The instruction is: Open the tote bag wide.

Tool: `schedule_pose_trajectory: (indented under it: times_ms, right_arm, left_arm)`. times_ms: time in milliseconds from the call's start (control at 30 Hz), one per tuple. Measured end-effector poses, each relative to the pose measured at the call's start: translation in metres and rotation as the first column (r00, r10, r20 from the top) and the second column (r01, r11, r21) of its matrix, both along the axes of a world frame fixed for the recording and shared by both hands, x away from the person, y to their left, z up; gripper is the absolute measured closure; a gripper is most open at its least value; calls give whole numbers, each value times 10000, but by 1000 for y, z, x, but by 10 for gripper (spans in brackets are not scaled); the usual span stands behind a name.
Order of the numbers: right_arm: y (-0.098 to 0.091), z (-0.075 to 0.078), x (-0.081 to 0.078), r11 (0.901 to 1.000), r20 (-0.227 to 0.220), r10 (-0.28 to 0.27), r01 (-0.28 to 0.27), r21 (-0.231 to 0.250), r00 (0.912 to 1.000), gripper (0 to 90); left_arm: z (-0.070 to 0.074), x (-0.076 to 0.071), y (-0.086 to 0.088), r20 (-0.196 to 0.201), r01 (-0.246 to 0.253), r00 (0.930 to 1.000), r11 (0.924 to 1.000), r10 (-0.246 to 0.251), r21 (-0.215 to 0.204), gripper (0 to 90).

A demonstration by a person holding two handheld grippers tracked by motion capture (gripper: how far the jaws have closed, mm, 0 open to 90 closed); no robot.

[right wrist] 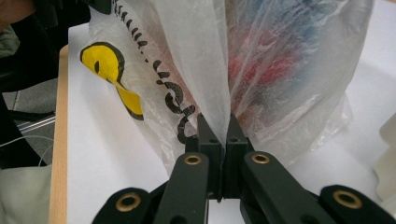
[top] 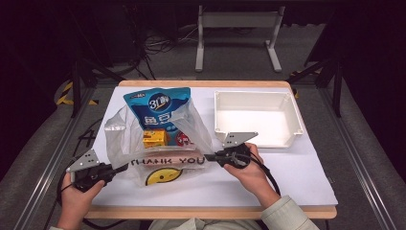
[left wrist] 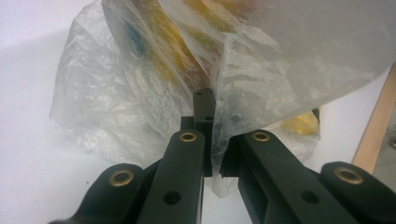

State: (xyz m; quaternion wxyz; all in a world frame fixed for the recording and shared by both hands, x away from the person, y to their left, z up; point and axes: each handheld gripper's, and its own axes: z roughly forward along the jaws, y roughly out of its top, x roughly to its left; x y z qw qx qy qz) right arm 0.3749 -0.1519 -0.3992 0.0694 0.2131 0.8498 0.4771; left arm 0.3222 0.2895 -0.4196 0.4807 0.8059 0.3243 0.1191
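Thin translucent plastic, printed "THANK YOU" over a yellow smiley, is stretched between two grippers: the left gripper (top: 116, 168) and right gripper (top: 209, 156) each have their jaws clamped tight on opposite edges of the plastic bag (top: 158, 143), which lies at the table's (top: 297, 182) near left. Bare white surface stays free to the right, below the empty white tray (top: 292, 103). A blue snack pouch (top: 158, 108) reads "31"; its other characters and a yellow box (top: 154, 138) inside are blurred.
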Motion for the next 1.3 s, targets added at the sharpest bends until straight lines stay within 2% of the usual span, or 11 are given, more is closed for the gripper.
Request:
schedule_pose_trajectory:
  times_ms: [333, 400, 533, 800, 1067, 1200, 1300]
  right_arm:
    - [-4, -11, -6, 9997, -260, 99, -106, -239, 9996, 900]
    - [-4, -12, -7, 9995, -280, 106, -115, -310, 9996, 900]
    - [-4, -16, -7, 9982, -397, 161, -183, -568, 9991, 899]
    - [-4, -25, -4, 9965, -687, 113, -169, -821, 9976, 899]
    - [-3, -34, 0, 9926, -1104, -77, -58, -1214, 9939, 899]
    - [-2, -36, 1, 9907, -1101, -134, -17, -1357, 9938, 898]
    - [-2, -41, 3, 9887, -1154, -199, 23, -1500, 9931, 897]
  left_arm:
    - [-9, -1, -1, -314, 138, 9994, 9997, -132, 186, 895]
    - [-11, -1, -2, -390, 214, 9990, 9992, -201, 326, 897]
    - [-16, 1, -4, -749, 412, 9965, 9977, -372, 529, 898]
    - [-23, 6, -6, -1160, 586, 9921, 9943, -480, 895, 898]
    - [-33, 12, -9, -1709, 689, 9840, 9924, -507, 1024, 898]
    - [-38, 16, -10, -1894, 668, 9809, 9908, -437, 1174, 899]
    - [-40, 17, -8, -1992, 603, 9791, 9939, -409, 922, 899]
